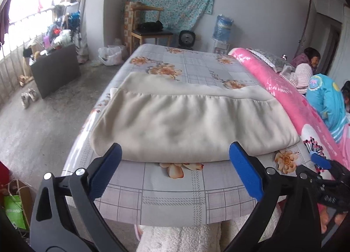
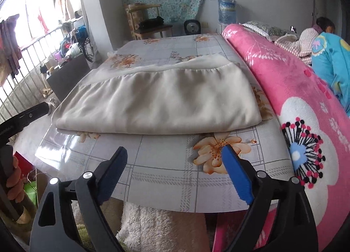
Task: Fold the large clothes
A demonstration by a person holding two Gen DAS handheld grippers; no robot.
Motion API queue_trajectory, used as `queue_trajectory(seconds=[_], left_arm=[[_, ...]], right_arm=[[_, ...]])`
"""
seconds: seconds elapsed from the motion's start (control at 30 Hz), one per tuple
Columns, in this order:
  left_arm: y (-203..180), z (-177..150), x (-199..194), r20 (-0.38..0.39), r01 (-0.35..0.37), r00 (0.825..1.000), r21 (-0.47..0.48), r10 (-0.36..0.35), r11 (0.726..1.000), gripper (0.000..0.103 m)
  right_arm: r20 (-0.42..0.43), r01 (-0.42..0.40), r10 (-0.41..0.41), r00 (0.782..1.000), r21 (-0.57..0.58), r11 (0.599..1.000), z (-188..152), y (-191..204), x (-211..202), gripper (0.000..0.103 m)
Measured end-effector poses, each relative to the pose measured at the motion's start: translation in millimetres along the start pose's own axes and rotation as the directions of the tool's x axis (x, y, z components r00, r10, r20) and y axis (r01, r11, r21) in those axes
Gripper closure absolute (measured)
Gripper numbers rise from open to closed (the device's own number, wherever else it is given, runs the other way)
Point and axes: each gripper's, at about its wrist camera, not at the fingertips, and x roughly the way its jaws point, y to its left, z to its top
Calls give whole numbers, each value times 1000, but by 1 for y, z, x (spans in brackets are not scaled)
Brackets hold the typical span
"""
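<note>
A cream garment [image 1: 188, 120] lies folded into a flat rectangle on the bed's floral checked sheet [image 1: 175, 190], its gathered seam running across the top layer. My left gripper [image 1: 175, 153] hangs just before the garment's near fold, jaws wide apart, nothing between the blue pads [image 1: 245, 171]. In the right wrist view the same garment [image 2: 161, 103] sits further off. My right gripper [image 2: 175, 153] is open over the bare sheet [image 2: 166, 177], short of the fold. The right gripper's tip [image 1: 321, 161] shows at the right edge of the left view.
A rolled pink floral blanket [image 2: 291, 103] runs along the bed's right side. Two people [image 1: 323, 96] sit beyond it. A white fluffy cloth [image 2: 161, 228] hangs below the bed's near edge. A chair [image 1: 151, 26], fan and water bottle stand by the far wall; a dark cabinet [image 1: 56, 68] stands at left.
</note>
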Motion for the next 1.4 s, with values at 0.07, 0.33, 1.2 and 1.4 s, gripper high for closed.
queue_trajectory(seconds=[0.07, 0.33, 1.2, 1.4], left_arm=[[-9, 1, -6, 9, -45, 999, 20, 45, 999, 8], [-24, -6, -6, -33, -226, 973, 33, 227, 974, 8], [-38, -33, 27, -214, -181, 958, 56, 189, 982, 8], [-39, -33, 30, -222, -177, 958, 47, 183, 983, 8]], right_arm=[[18, 16, -16, 1000, -24, 1000, 1, 6, -7, 9], [44, 143, -142, 989, -30, 989, 5, 9, -8, 6], [-96, 161, -161, 982, -7, 987, 1, 19, 24, 6], [-108, 167, -167, 980, -11, 986, 2, 18, 27, 6]])
